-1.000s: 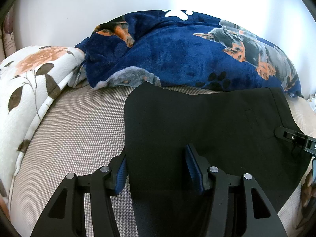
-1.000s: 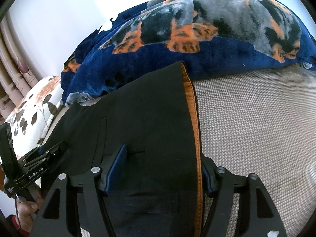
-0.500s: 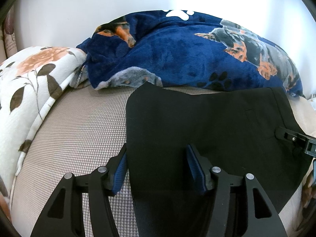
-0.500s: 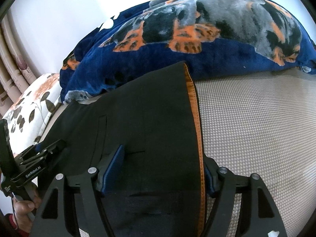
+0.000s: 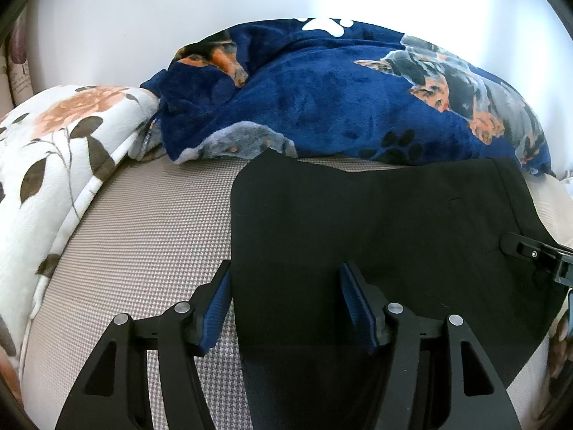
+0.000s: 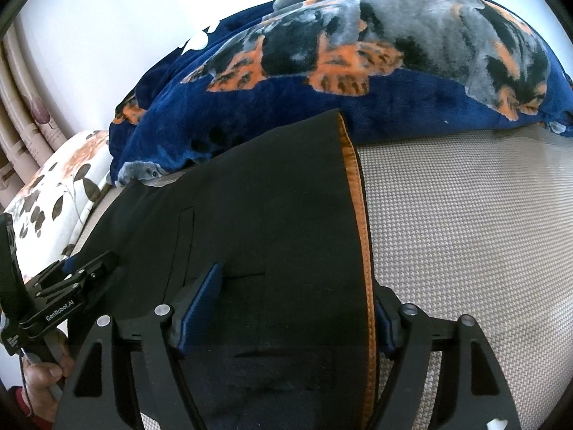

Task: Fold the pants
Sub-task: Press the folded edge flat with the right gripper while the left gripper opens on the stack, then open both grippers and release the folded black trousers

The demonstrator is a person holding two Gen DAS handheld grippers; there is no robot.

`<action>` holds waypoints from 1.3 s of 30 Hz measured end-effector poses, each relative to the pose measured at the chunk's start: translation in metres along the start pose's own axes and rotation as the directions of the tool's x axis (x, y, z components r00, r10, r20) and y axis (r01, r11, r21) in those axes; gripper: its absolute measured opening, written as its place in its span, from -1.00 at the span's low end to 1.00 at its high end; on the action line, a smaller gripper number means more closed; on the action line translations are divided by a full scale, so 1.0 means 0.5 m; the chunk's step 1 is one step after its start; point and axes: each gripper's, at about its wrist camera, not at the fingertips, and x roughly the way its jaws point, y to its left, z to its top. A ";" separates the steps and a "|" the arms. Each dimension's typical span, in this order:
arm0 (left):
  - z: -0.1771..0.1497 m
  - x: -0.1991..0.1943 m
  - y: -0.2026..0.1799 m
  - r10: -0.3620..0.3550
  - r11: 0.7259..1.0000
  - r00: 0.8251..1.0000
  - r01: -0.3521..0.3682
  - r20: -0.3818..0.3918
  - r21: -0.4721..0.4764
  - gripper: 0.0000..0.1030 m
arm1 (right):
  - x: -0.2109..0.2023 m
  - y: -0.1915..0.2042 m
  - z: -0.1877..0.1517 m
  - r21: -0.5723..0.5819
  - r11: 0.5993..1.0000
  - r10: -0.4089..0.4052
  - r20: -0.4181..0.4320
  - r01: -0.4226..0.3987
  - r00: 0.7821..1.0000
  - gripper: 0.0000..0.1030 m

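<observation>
Black pants (image 5: 376, 222) lie folded and flat on the beige woven bed surface (image 5: 143, 236). My left gripper (image 5: 286, 301) straddles their near left edge. Its jaws are opening, the cloth lies loose between the blue pads (image 5: 352, 308), and neither pad presses on it. In the right wrist view the pants (image 6: 268, 208) show an orange-lined waistband edge (image 6: 361, 236) on the right. My right gripper (image 6: 293, 311) straddles that edge, its jaws opening too, with cloth between them and not pinched. The left gripper (image 6: 75, 286) and the person's hand (image 6: 46, 369) holding it appear at far left.
A navy dog-print blanket (image 5: 340, 100) is bunched along the wall right behind the pants. A white floral quilt (image 5: 53, 165) lies at the left. Curtains (image 6: 25, 107) hang at the far left. Bare beige surface (image 6: 465, 233) stretches to the right of the pants.
Both grippers' jaws have spread a little wider around the cloth. The pants stay flat where they lay, and neither hand has shifted.
</observation>
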 end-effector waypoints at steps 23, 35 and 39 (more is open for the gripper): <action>0.000 0.004 0.005 0.029 1.000 1.000 -0.029 -0.002 0.006 0.34 | 0.006 0.007 0.003 -0.023 1.000 -0.012 -0.007 0.012 1.000 0.57; 0.000 0.002 0.002 0.031 0.999 1.000 -0.031 -0.002 0.007 0.35 | 0.005 0.007 0.003 -0.023 1.000 -0.013 -0.006 0.013 1.000 0.60; -0.001 0.002 0.001 0.032 0.999 0.999 -0.032 -0.002 0.008 0.35 | 0.004 0.007 0.003 -0.024 1.000 -0.014 -0.006 0.014 1.000 0.61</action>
